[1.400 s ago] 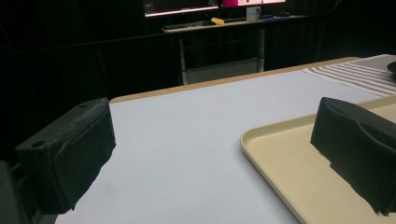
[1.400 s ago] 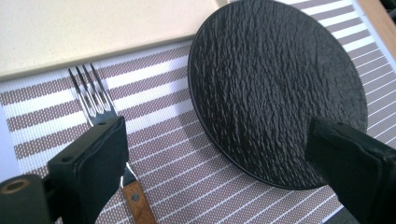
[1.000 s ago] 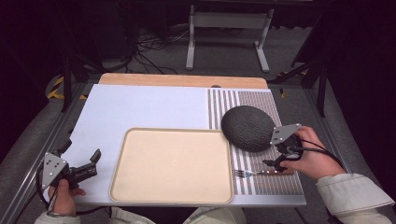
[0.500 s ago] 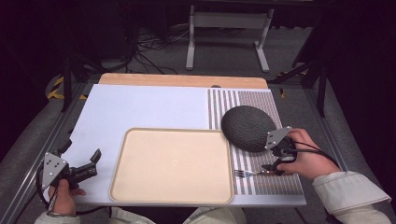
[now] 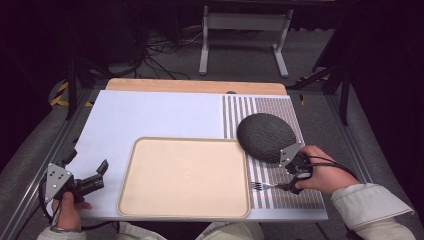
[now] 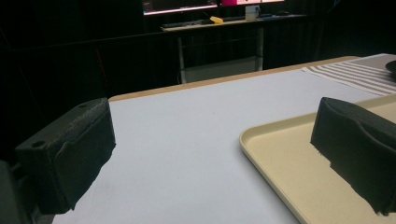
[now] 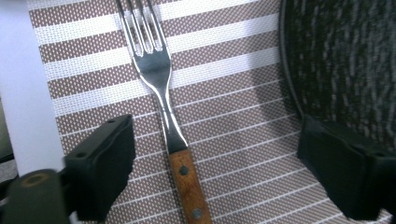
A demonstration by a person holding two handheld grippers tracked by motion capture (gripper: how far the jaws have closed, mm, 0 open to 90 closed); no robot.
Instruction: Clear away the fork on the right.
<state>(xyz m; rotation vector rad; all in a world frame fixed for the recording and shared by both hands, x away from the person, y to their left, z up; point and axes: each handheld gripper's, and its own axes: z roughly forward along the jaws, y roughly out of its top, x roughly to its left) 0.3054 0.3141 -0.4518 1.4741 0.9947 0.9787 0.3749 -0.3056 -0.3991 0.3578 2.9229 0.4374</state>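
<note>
A fork (image 5: 267, 186) (image 7: 163, 102) with a wooden handle (image 7: 189, 186) lies on the striped placemat (image 5: 287, 107) near the table's front right, tines toward the tray. My right gripper (image 5: 290, 181) (image 7: 215, 172) hangs just over the handle, open, one jaw on each side of it and neither touching it. A dark round bowl-like object (image 5: 265, 136) (image 7: 341, 56) sits face down on the mat just behind that gripper. My left gripper (image 5: 92, 181) (image 6: 210, 163) is open and holds nothing, low at the front left beside the tray.
A beige tray (image 5: 185, 175) (image 6: 299, 163) lies in the middle front of the white tabletop (image 5: 160, 112) (image 6: 187, 126). A wooden strip (image 5: 195, 86) borders the far edge. Metal rails flank the table; a stand and cables lie on the floor beyond.
My right gripper has moved left and nearer the front edge, coming down over the fork's handle. The left gripper has stayed in place.
</note>
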